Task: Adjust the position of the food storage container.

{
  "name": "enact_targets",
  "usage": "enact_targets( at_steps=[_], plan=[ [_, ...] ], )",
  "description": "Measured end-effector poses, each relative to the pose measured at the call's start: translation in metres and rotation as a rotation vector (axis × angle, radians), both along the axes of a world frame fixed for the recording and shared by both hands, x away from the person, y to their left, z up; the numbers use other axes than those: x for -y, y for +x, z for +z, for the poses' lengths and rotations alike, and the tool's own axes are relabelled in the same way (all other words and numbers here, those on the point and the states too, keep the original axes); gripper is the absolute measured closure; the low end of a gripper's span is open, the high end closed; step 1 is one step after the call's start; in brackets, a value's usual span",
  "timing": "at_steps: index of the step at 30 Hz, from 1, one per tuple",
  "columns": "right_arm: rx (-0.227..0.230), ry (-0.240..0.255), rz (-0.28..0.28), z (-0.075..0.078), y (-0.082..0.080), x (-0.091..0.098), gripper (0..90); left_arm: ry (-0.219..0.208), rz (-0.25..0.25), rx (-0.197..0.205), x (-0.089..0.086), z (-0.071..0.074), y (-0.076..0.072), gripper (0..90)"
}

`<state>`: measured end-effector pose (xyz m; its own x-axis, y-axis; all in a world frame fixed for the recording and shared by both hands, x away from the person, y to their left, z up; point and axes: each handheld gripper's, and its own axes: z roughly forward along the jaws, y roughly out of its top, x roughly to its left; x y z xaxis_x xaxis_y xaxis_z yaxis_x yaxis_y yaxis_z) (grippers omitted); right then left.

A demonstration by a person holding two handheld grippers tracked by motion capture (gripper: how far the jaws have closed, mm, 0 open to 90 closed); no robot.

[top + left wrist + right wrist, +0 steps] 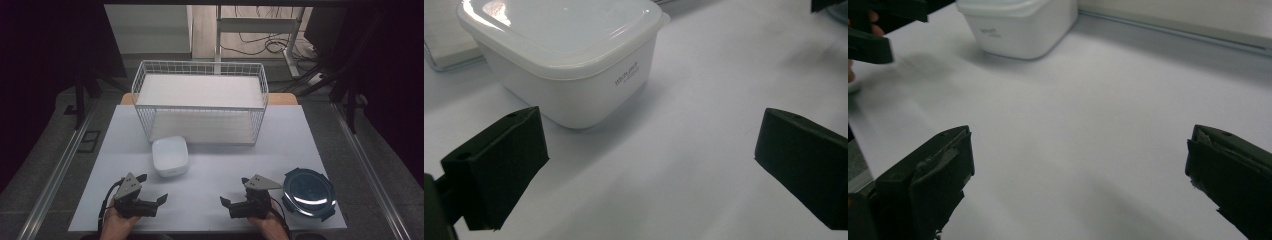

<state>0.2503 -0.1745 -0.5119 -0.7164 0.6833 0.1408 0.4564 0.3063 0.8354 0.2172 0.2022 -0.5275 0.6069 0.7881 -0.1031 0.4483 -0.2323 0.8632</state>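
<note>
The white tabletop [210, 200] carries everything here. At its far side stands a white wire rack [200, 102] with two white shelves, one above the other. Just in front of the rack's lower left corner sits a white lidded container [170, 156], square with rounded corners and the lid on; in the left gripper view the container [569, 55] stands close ahead of the tongs, to the left of the middle, with small grey print on its side. Near the tabletop's right edge lies a round dark blue lid [308, 193] with clip tabs, just beside the right tongs [233, 192]. The left tongs [152, 188] hover near the front edge, below and left of the container, apart from it. Both tongs stand wide open with nothing between their black jaws, only bare tabletop.
</note>
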Motion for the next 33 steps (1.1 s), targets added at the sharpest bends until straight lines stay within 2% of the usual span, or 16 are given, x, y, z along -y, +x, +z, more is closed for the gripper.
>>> enact_targets(
  at_steps=[3,8,11,12,14,17,18,21,23,25,27,28,30,31,32,33],
  plan=[
    [0.009,-0.029,-0.001,-0.002,0.002,0.002,0.0,-0.017,0.006,0.014,0.0,0.001,0.0,0.0],
    [0.071,-0.073,0.023,0.001,0.001,0.003,0.0,-0.013,0.005,0.007,-0.001,0.001,0.001,0.0],
    [0.06,-0.063,0.037,0.002,0.002,0.004,0.0,0.022,0.019,0.008,-0.003,0.001,0.002,0.0],
    [0.052,-0.077,0.044,0.002,0.002,0.005,0.0,0.049,0.03,-0.004,-0.004,0.001,0.002,0.0],
    [0.048,-0.079,0.042,0.002,0.003,0.006,0.0,0.053,0.037,-0.021,-0.006,0.001,0.004,0.0],
    [0.033,-0.055,0.04,0.004,0.004,0.007,0.0,0.026,0.035,-0.04,-0.011,0.002,0.005,0.0],
    [0.024,-0.055,0.029,0.005,0.005,0.009,0.0,-0.005,0.032,-0.052,-0.015,0.004,0.006,0.0],
    [0.01,-0.059,0.018,0.005,0.007,0.011,0.0,-0.012,0.052,-0.043,-0.02,0.008,0.007,1.6],
    [0.003,-0.06,0.012,0.005,0.008,0.011,0.0,-0.005,0.066,-0.041,-0.023,0.01,0.009,7.3],
    [-0.001,-0.061,0.002,0.005,0.009,0.012,0.0,-0.016,0.081,-0.046,-0.026,0.012,0.013,18.7],
    [-0.014,-0.05,-0.004,0.005,0.011,0.012,0.0,-0.037,0.064,-0.045,-0.029,0.015,0.02,32.4],
    [-0.023,-0.05,-0.01,0.005,0.012,0.012,0.0,-0.014,0.084,-0.032,-0.03,0.019,0.028,37.2],
    [-0.044,-0.043,-0.003,0.005,0.013,0.011,0.0,-0.01,0.09,-0.033,-0.031,0.02,0.033,49.2],
    [-0.044,-0.043,-0.003,0.005,0.013,0.011,0.0,-0.02,0.095,-0.034,-0.032,0.021,0.039,49.2],
    [-0.058,-0.037,0.007,0.005,0.013,0.01,0.0,-0.021,0.11,-0.042,-0.034,0.025,0.05,61.2],
    [-0.061,-0.039,0.015,0.006,0.013,0.009,0.0,-0.021,0.11,-0.042,-0.034,0.025,0.05,65.9]
  ],
)
